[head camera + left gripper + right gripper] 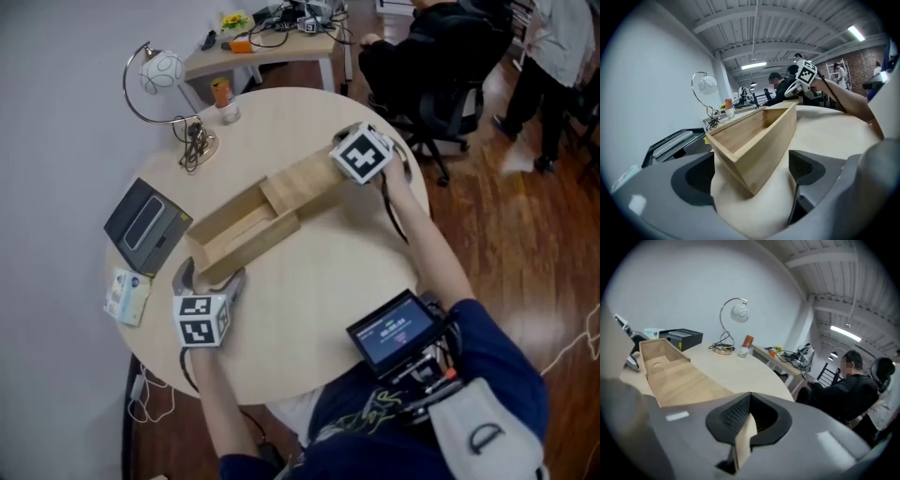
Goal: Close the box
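A long wooden box (234, 232) lies diagonally on the round table (319, 281), its near-left half uncovered. A sliding lid (305, 180) covers its far-right half and sticks out past that end. My right gripper (336, 165) is shut on the lid's outer end; in the right gripper view the thin wooden edge (744, 439) sits pinched between the pads. My left gripper (208, 279) stands open at the box's near-left end. In the left gripper view the box's corner (752, 154) lies between the wide jaws, and the pads (806, 166) are clear of the wood.
A chrome arc lamp (159, 80) and a small orange-capped bottle (222, 97) stand at the table's far edge. A black case (145, 225) and a small packet (127, 295) lie at the left rim. A person sits in a chair (441, 66) beyond the table.
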### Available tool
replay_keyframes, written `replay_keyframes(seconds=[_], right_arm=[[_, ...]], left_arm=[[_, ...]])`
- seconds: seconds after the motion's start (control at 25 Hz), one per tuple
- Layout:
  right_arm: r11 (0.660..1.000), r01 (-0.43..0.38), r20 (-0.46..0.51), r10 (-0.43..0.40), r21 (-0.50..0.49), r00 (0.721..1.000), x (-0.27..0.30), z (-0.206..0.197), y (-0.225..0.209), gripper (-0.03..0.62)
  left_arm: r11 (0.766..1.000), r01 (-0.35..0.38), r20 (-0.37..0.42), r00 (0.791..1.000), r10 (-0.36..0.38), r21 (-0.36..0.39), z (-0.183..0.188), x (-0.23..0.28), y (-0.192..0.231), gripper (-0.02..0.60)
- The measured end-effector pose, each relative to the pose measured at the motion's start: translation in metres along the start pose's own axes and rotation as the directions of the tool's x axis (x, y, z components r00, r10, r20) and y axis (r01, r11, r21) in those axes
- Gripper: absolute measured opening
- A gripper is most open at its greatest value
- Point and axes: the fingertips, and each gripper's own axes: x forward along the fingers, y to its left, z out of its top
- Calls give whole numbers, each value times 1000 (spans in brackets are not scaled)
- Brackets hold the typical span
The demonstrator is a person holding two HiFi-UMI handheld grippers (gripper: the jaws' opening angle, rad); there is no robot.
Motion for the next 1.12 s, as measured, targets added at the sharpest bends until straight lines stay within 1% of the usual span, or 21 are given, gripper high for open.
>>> replay_keyframes(seconds=[0.12,0.2,0.24,0.28,0.36,0.4,0.44,0.48,0.52,0.6,0.64,0.68,0.8,0.84,0.88,0.92,0.96,1.0,1.04,1.08,1.12], right_arm=[[998,53,-123,-48,39,991,15,-52,-54,3],[994,-43,-211,64,101,975,36,-85,-57,3],[976,-136,-209,170,168,963,44,-90,-42,3],[935,-248,-159,293,253,943,48,-84,-18,3],[816,-445,16,473,370,881,46,-51,35,3],[770,-530,85,538,356,839,39,-32,64,3],[746,-598,117,593,292,797,29,-15,96,3],[754,-629,117,619,189,777,19,1,127,3],[793,-606,101,599,64,795,14,14,153,3],[882,-445,47,457,-153,888,16,22,175,3],[900,-387,27,400,-200,916,20,19,174,3],[907,-377,27,389,-189,921,21,17,172,3],[888,-458,119,460,-43,880,6,15,161,3],[883,-468,166,465,-24,870,-7,14,155,3],[868,-497,227,487,-15,844,-26,15,152,3],[821,-570,308,544,-6,780,-50,16,155,3],[723,-691,404,629,11,664,-76,17,164,3],[560,-828,503,706,33,498,-102,17,177,3],[360,-932,589,743,48,317,-125,18,191,3],[193,-980,638,749,48,179,-143,20,206,3],[134,-990,639,759,33,124,-152,21,221,3]], left_arm=[[1000,3,37,999,-3,-9,2,-2,2,497],[999,46,37,998,-46,-5,1,-1,0,494],[998,64,30,998,-64,-1,-1,0,-2,494],[997,71,19,997,-71,0,-2,-1,-3,494],[998,64,1,998,-64,2,-2,-2,-6,502],[997,73,-2,997,-73,19,-1,-1,-11,502],[995,93,-5,996,-93,46,2,1,-18,500],[991,112,-13,994,-111,76,3,4,-24,500],[989,116,-29,993,-114,97,2,8,-28,500],[990,91,-68,994,-84,104,-3,14,-25,535],[992,79,-75,995,-72,97,-4,15,-22,535],[994,69,-68,996,-63,86,-4,14,-18,534],[999,-24,36,999,23,22,4,-3,-2,512],[997,-78,90,993,80,-29,5,-15,6,504],[988,-114,147,981,128,-102,5,-30,12,447],[977,-101,209,968,140,-189,4,-44,13,317],[964,-23,280,955,100,-263,5,-57,5,80],[952,94,351,936,15,-293,9,-65,-10,2],[942,202,401,912,-81,-268,16,-69,-31,5],[940,270,420,893,-163,-210,23,-69,-52,5],[939,309,420,880,-222,-150,29,-67,-71,3]])
